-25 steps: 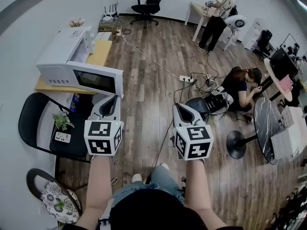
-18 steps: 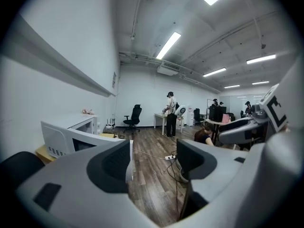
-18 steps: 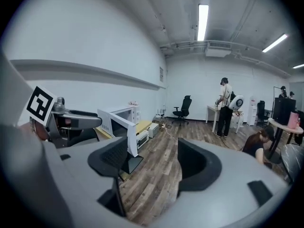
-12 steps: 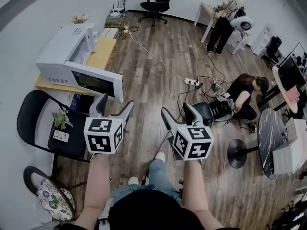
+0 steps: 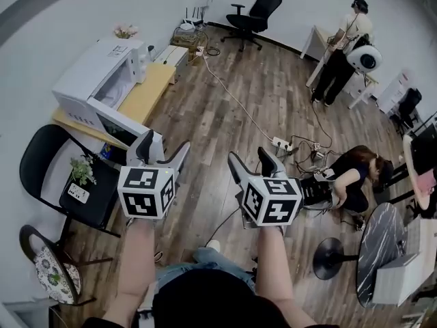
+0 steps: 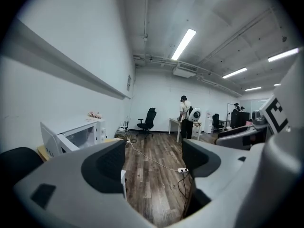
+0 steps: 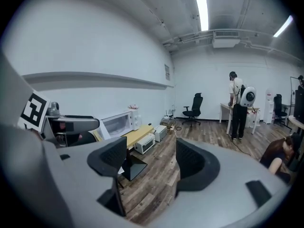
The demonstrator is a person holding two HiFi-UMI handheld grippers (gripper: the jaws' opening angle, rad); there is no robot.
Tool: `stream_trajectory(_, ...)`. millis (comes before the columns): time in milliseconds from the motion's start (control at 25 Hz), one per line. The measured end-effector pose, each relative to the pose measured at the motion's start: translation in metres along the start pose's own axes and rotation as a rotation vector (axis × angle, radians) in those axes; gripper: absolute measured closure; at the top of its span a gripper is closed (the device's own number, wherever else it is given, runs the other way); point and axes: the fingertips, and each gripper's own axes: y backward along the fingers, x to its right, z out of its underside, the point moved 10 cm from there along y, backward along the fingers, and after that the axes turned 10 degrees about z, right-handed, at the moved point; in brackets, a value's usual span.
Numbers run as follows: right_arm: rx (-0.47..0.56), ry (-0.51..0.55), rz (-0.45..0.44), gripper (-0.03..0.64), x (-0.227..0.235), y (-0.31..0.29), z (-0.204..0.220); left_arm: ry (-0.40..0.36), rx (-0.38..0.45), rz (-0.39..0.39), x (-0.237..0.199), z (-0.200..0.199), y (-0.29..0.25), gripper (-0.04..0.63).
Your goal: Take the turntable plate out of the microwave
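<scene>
A white microwave (image 5: 95, 77) stands on a low wooden table (image 5: 149, 87) at the left wall, its door (image 5: 130, 130) swung open toward the room. The turntable plate does not show; the cavity is too small and pale to read. My left gripper (image 5: 164, 145) is held in the air just right of the open door, jaws open and empty. My right gripper (image 5: 249, 157) hovers beside it over the floor, also open and empty. The left gripper view has the left gripper (image 6: 152, 160) with the microwave (image 6: 76, 136) at its left. In the right gripper view the right gripper (image 7: 147, 160) faces the microwave (image 7: 116, 122).
A black chair (image 5: 41, 162) holding a small plant stands left of me, and a patterned stool (image 5: 44, 272) lies behind it. A power strip (image 5: 283, 143) with cables crosses the wooden floor. One person (image 5: 348, 180) sits on the floor at right, another (image 5: 341, 46) stands at a desk.
Both grippers went from shut to open. I have moved forward over the floor, so the microwave's open door now lies right beside the left gripper.
</scene>
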Motion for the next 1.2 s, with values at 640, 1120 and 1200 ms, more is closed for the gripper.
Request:
stream_trajectory(640,-0.041,0.076,-0.101,0.284,0.095,-0.106,-0.018,0.084,-0.011,-0.152,0.021,0.000,-0.118,0.230)
stream_trajectory(1120,-0.029,0.128,-0.163,0.287,0.107,-0.227,-0.073,0.135,0.003,-0.227,-0.040,-0.019,-0.225,0.230)
stream_trajectory(1200,-0.029,0.137,-0.188,0.290,0.103,-0.251,-0.087,0.158,0.012,-0.263,-0.057,-0.023,-0.238,0.230)
